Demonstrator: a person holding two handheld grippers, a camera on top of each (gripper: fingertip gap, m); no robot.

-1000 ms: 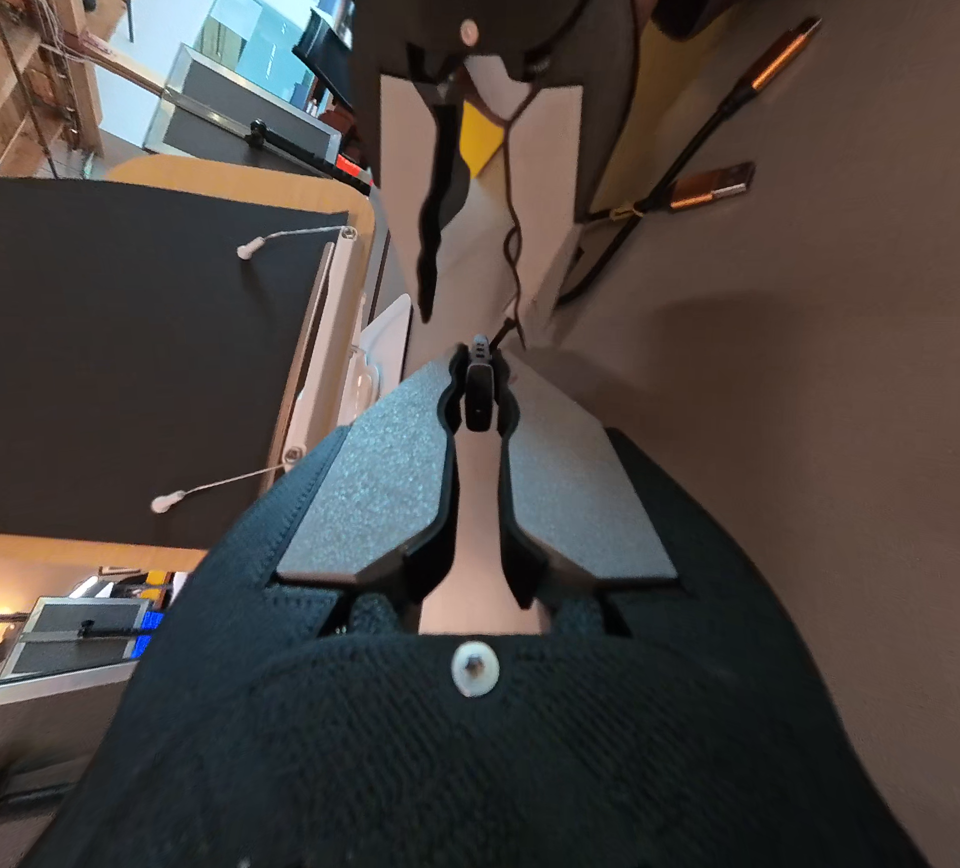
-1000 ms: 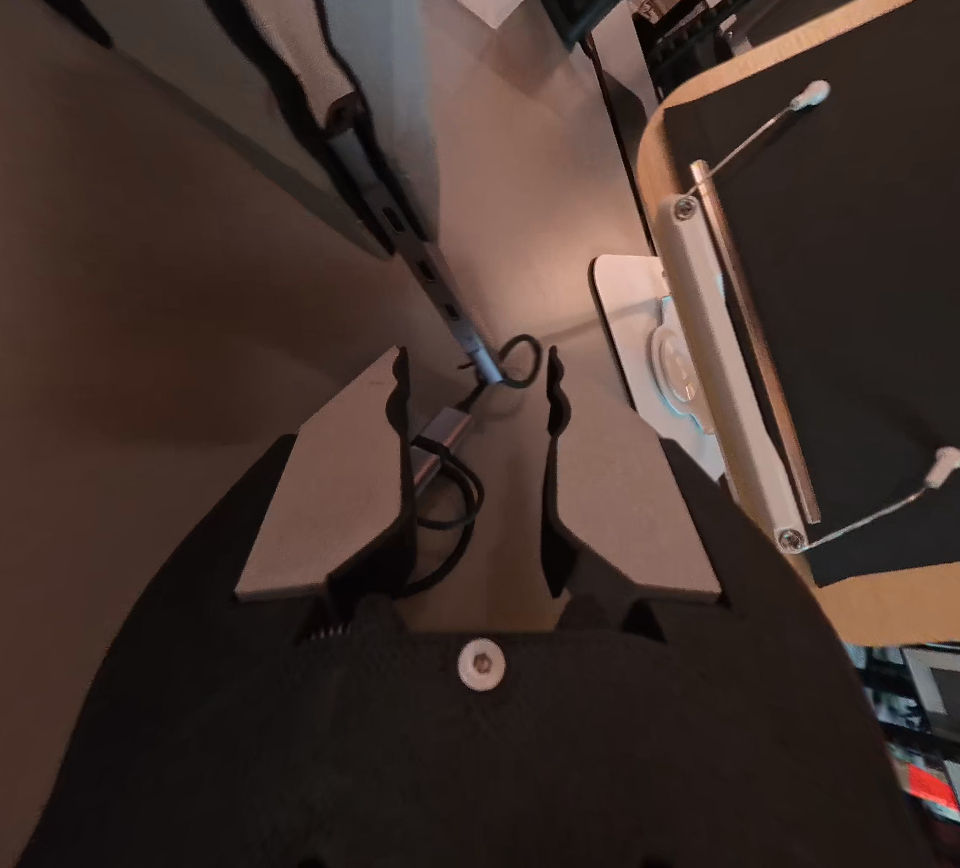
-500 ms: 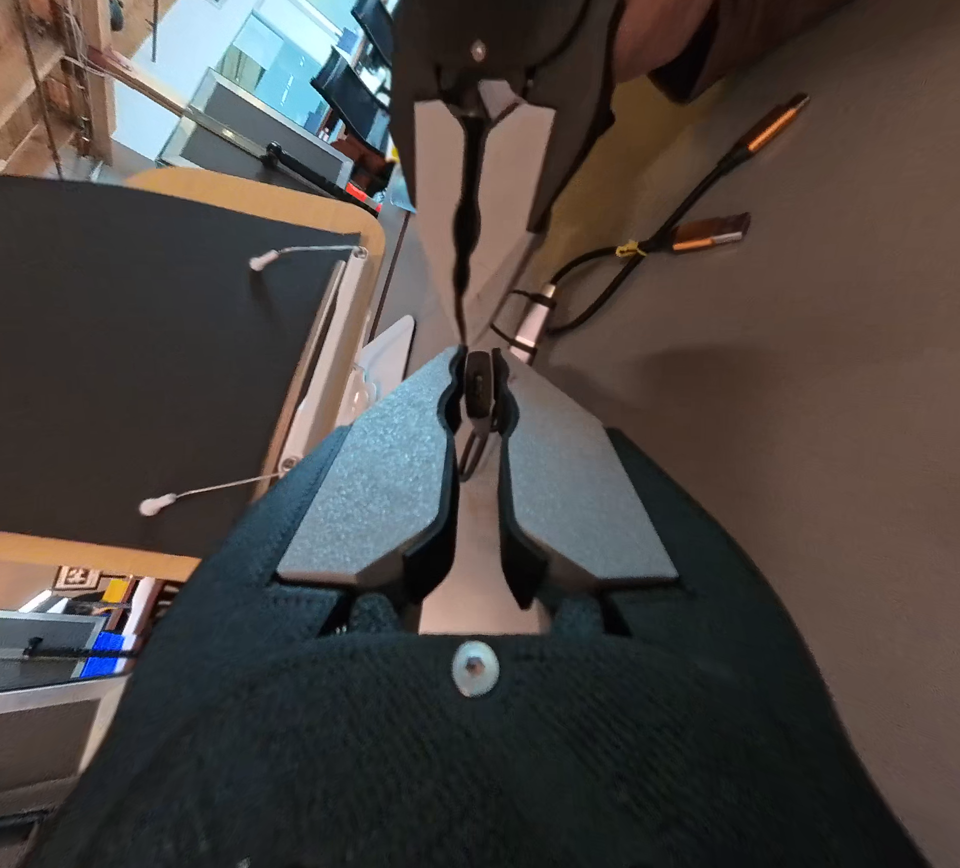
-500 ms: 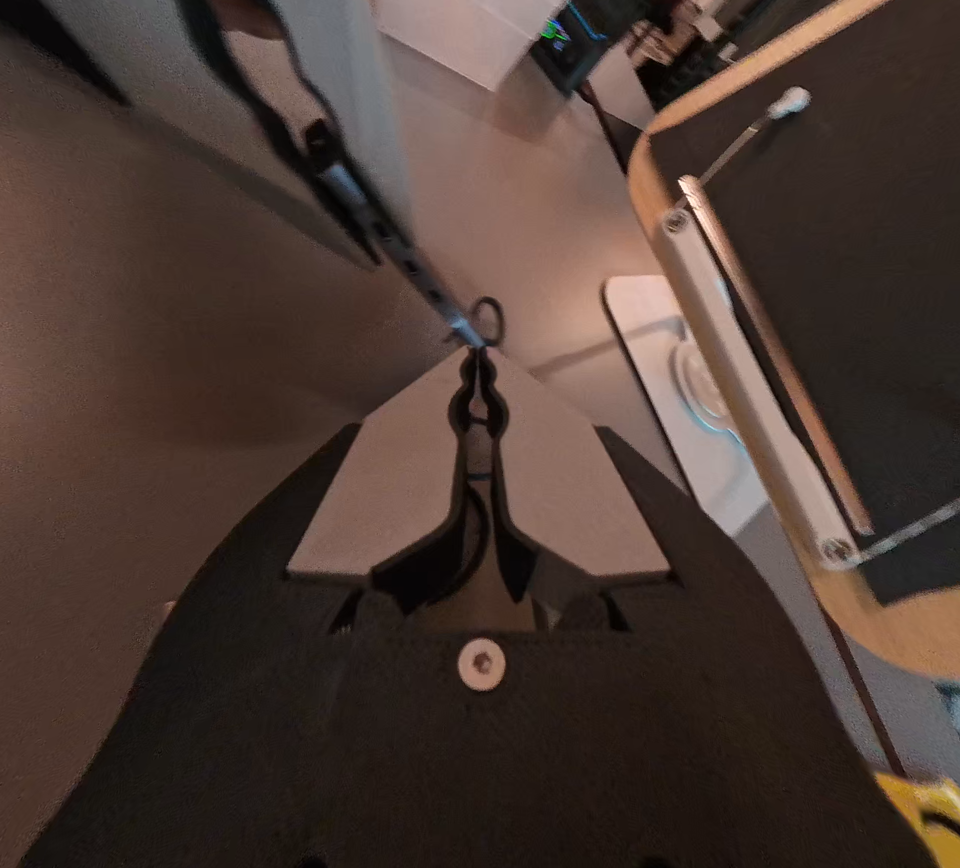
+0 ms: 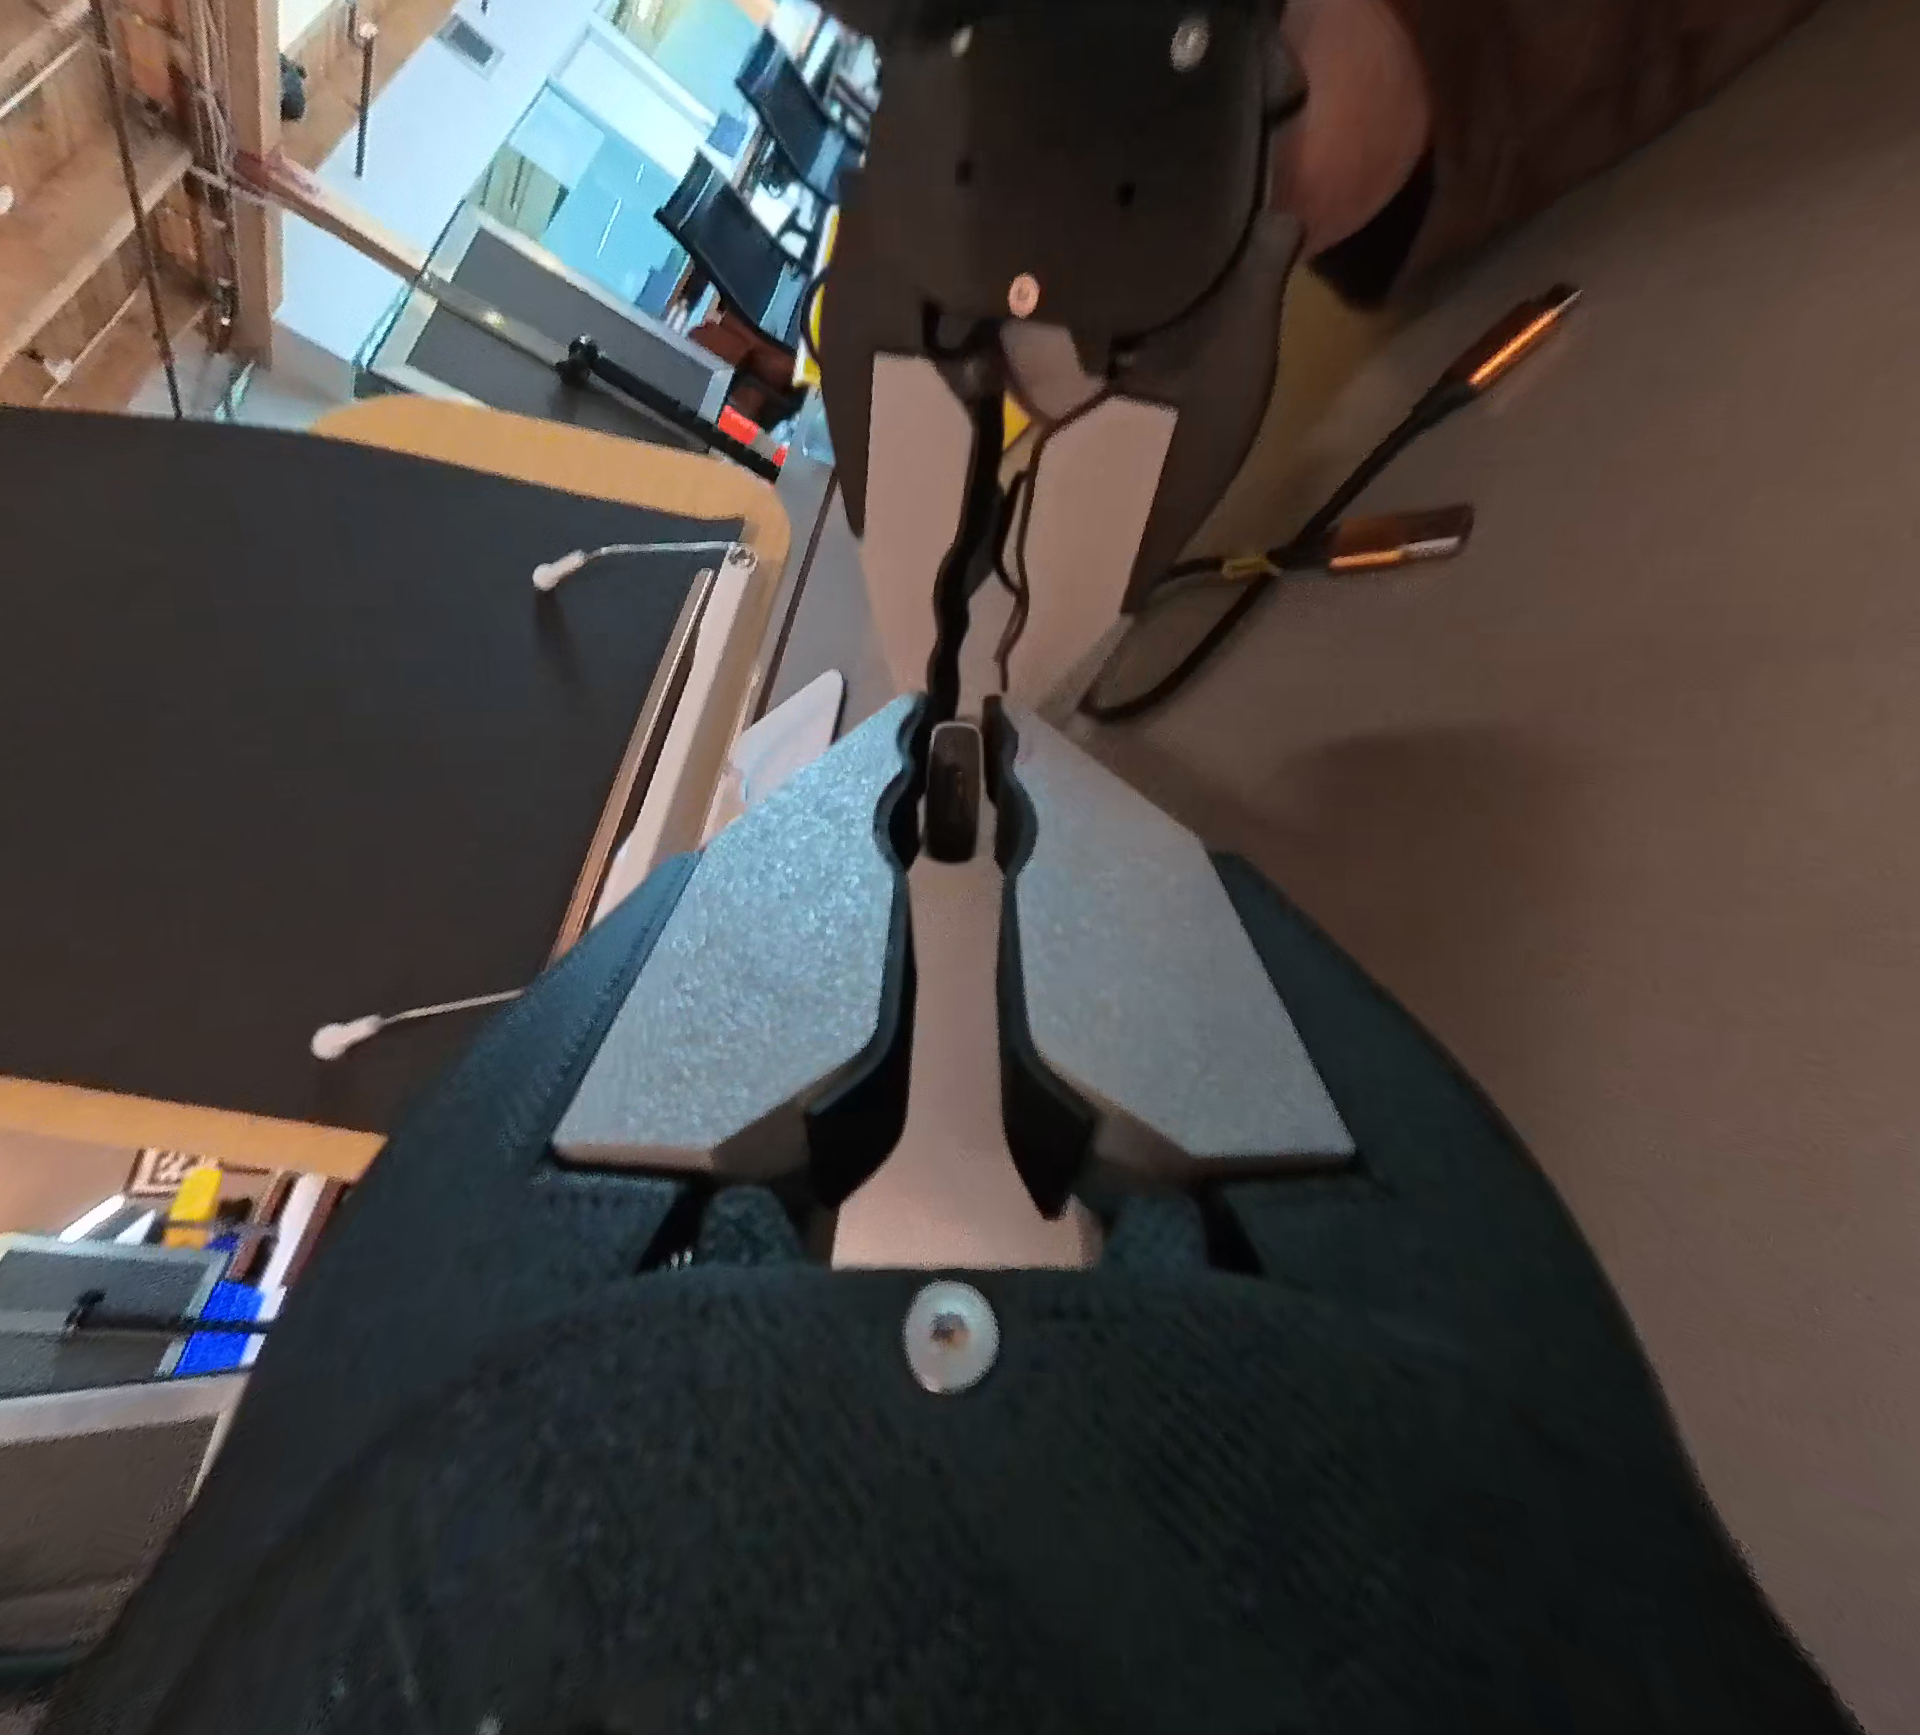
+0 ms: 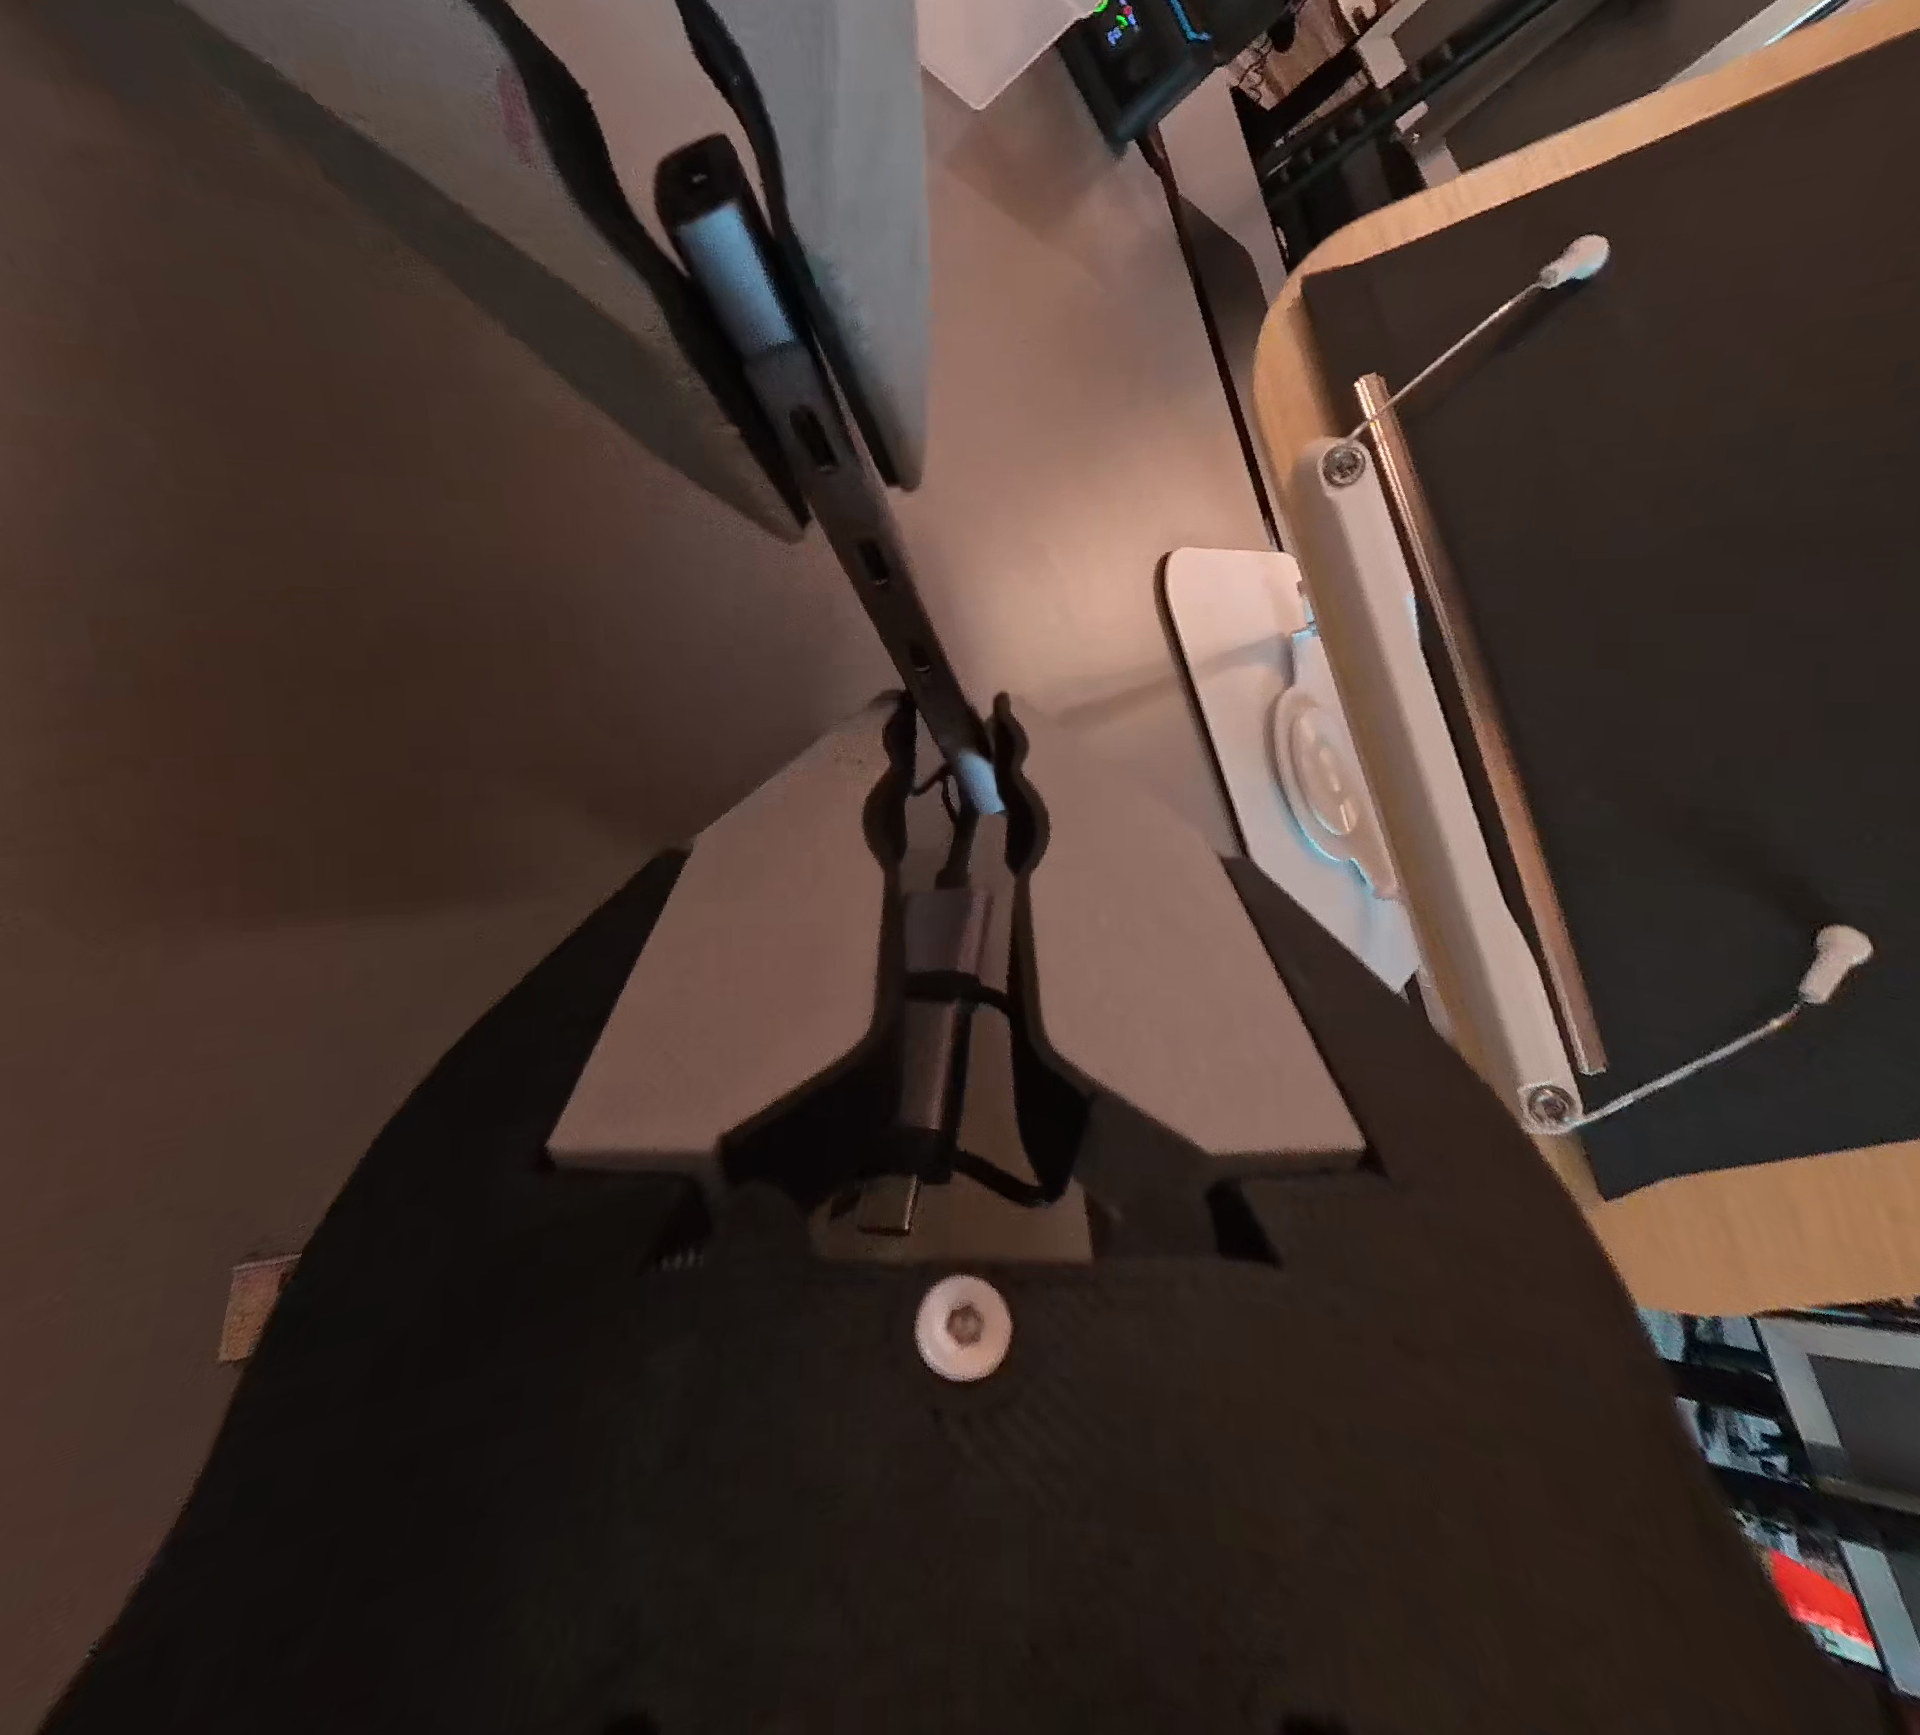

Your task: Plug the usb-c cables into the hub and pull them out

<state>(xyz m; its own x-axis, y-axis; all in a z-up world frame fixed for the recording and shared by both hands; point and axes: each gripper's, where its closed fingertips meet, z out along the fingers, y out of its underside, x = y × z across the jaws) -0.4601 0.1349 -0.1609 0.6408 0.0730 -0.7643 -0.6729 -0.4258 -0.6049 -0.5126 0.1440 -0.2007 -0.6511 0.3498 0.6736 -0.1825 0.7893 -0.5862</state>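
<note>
The grey hub [image 6: 883, 563] is a long thin bar held in the air between the two grippers. My left gripper [image 5: 954, 714] is shut on one end of the hub [image 5: 954, 797]. It shows at the top of the right wrist view [image 6: 847, 501]. My right gripper [image 6: 948, 735] is shut on the hub's other end, where its black lead comes out. A grey plug [image 6: 940, 1010] with the bundled lead lies between its fingers. The right gripper also faces me in the left wrist view [image 5: 961, 605]. Two cables with orange-brown plugs [image 5: 1507, 345] [image 5: 1397, 542] lie on the grey table.
A black board with a wooden edge [image 6: 1662, 646] stands beside the hub, with a white bracket [image 6: 1423, 750] and wire pins. A white pad [image 6: 1236, 677] lies next to it. A person's hand and sleeve [image 5: 1507, 23] hold the right gripper. Left tips to right tips: about 7 centimetres.
The right gripper was open around the hub's lead end and has shut on it. The left gripper has kept its hold on the hub. The two grippers now stand closer together.
</note>
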